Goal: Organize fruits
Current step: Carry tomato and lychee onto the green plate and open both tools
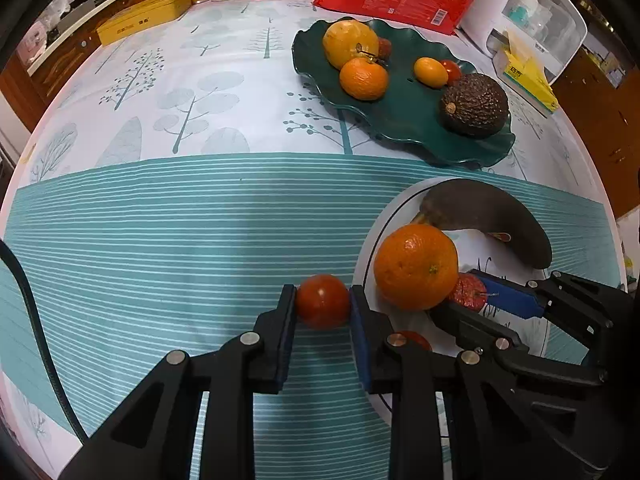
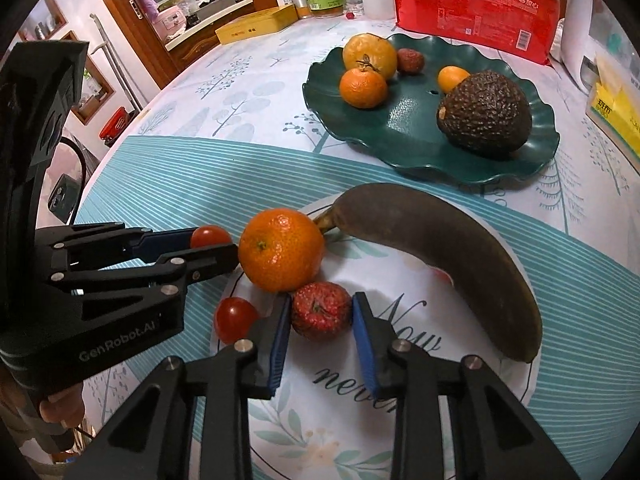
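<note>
Teal-striped, tree-printed tablecloth (image 1: 160,220) covers the table, bearing a wavy dark green plate (image 2: 400,148) of fruit and a white lettered plate (image 2: 340,400) with a brown overripe banana (image 2: 448,248) and orange mandarin (image 2: 280,250); the left gripper (image 1: 322,302) is clamped on a red cherry tomato (image 1: 322,300) beside that plate, the right gripper (image 2: 321,316) on a bumpy red lychee (image 2: 320,316) upon it

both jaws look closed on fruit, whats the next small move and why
Probably lift both straight up a little. The left gripper pinches a cherry tomato on the tablecloth; the right gripper pinches a red bumpy fruit on the white plate, tight against the mandarin. Rising first should avoid nudging it, before heading to the green plate.
</note>
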`<state>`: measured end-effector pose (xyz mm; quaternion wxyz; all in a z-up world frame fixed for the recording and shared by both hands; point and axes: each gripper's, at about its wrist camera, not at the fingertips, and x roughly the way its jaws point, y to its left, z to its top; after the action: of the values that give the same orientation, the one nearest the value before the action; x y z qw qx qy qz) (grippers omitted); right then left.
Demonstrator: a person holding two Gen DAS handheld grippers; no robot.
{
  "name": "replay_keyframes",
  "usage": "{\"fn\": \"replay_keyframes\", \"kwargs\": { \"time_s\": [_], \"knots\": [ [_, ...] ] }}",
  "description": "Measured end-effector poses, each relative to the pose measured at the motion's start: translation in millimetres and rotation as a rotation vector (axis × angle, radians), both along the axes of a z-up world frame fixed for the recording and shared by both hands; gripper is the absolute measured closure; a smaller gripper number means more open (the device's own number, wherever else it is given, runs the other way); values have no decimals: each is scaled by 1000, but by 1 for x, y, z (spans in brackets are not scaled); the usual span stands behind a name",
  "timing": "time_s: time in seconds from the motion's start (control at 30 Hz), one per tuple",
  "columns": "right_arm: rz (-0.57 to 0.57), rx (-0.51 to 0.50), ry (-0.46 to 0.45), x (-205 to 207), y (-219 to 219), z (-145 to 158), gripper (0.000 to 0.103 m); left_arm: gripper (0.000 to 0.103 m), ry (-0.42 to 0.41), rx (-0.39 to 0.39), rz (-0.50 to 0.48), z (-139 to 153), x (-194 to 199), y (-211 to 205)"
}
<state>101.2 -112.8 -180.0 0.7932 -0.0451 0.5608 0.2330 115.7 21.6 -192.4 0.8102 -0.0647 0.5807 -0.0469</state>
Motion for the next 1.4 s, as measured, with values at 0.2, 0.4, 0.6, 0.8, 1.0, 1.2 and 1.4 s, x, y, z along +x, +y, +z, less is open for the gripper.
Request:
{"fn": "replay_keyframes", "kwargs": {
  "time_s": [0.2,0.4,0.6,0.8,1.0,1.2,1.4],
  "knots": [
    [-1,4,0,0,0,1,73,79,12,-7,20,4,-8,2],
    [-7,22,-24,-9,-5,17,73,80,0,-12,22,19,-20,2],
    [-17,37,-56,-23,-16,39,73,80,-29,-23,7,45,-33,-8],
    [-22,49,-110,-39,-31,76,73,80,-80,-23,-25,84,-38,-23],
    [-34,57,-178,-38,-51,124,73,79,-135,-7,-72,136,-36,-40],
    [-47,52,-266,-13,-66,184,73,79,-223,64,-130,197,-15,-53],
    [-72,30,-368,29,-79,240,73,79,-319,86,-140,254,24,-58]
  ]
}}
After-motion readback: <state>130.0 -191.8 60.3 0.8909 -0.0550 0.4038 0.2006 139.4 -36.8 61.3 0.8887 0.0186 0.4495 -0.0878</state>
